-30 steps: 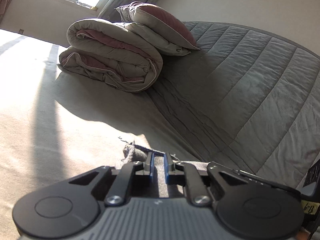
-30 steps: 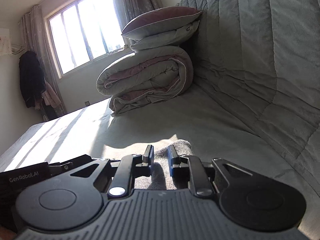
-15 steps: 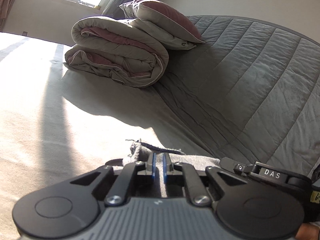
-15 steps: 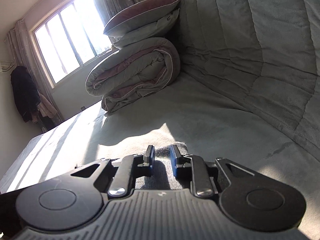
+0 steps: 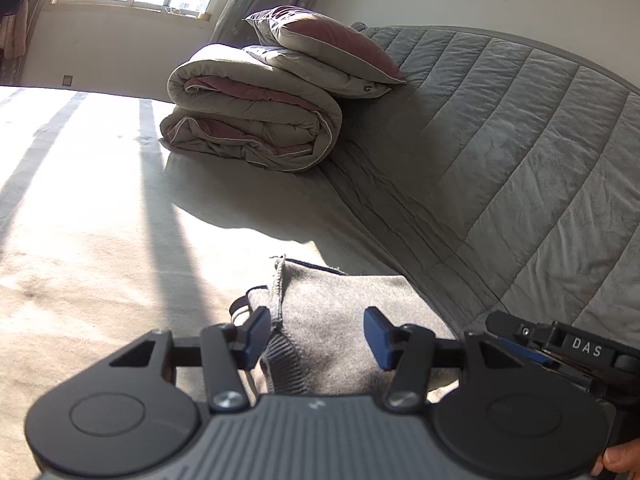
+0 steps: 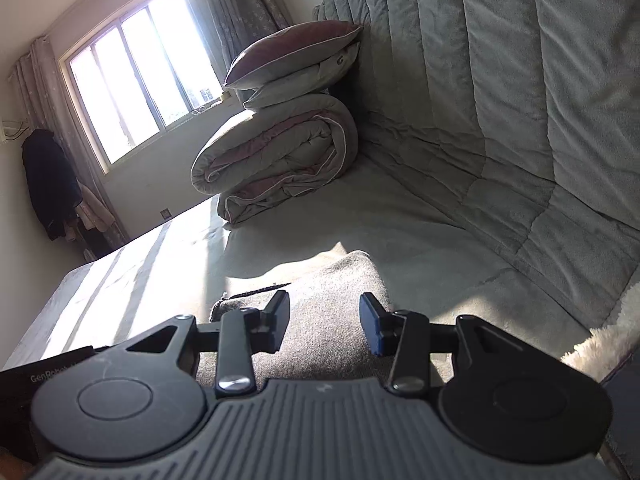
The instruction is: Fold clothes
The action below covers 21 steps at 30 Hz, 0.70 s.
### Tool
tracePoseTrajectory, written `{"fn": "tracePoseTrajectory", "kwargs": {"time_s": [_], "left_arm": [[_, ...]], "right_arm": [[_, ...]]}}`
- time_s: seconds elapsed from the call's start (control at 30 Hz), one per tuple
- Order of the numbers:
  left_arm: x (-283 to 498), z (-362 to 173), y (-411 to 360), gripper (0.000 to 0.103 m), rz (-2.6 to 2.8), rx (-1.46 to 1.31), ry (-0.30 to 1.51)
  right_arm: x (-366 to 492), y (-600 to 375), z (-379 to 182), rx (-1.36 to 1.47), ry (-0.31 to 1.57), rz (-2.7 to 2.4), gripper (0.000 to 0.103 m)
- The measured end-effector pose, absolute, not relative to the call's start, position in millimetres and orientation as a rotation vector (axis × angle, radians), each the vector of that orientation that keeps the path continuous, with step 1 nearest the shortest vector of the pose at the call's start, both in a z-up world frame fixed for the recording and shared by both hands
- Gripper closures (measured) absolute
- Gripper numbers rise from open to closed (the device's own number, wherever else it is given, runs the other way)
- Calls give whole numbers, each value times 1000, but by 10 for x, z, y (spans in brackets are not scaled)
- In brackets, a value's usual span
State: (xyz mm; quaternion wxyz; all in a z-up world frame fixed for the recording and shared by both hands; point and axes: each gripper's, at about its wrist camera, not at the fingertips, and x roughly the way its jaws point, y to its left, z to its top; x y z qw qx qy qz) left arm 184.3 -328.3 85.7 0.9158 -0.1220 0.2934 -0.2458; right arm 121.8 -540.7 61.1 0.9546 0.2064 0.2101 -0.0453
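Both grippers let go at pretty much the same time. The left gripper (image 5: pixel 316 338) had its jaws opening, spread either side of the grey sweater (image 5: pixel 340 320), pads clear of the knit, and the ribbed edge just sat loose between them. Same story on the right gripper (image 6: pixel 324 322): jaws opening, cloth lying underneath and between them but nothing pinched. The sweater was flat on the bed (image 5: pixel 100 240), close to the quilted headboard (image 5: pixel 520 152), half in the sun patch and half in shadow. My read is a fold had just been laid down and released, so that step looked done and the next one would need a fresh grab somewhere else on the garment. Compared with a second earlier, when both sets of pads were squeezed together on the fabric, the gap was now wide, and both hands had pulled back and up a bit, so a lot more of the sweater showed in front of each gripper. The rolled duvet (image 5: pixel 256 128) with the pillow (image 5: pixel 320 48) on top stayed put further up the bed, well apart from the sweater.
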Motion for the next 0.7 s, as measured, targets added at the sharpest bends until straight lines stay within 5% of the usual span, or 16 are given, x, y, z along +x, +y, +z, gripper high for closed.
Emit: {"fn": "tracePoseTrajectory", "kwargs": {"time_s": [0.47, 0.7], "left_arm": [[1080, 1304, -2910, 43, -509, -184, 651], [754, 1418, -2777, 19, -470, -95, 695]], "right_arm": [[624, -4842, 1081, 390, 437, -146, 59], [317, -4480, 1046, 417, 488, -235, 44]]}}
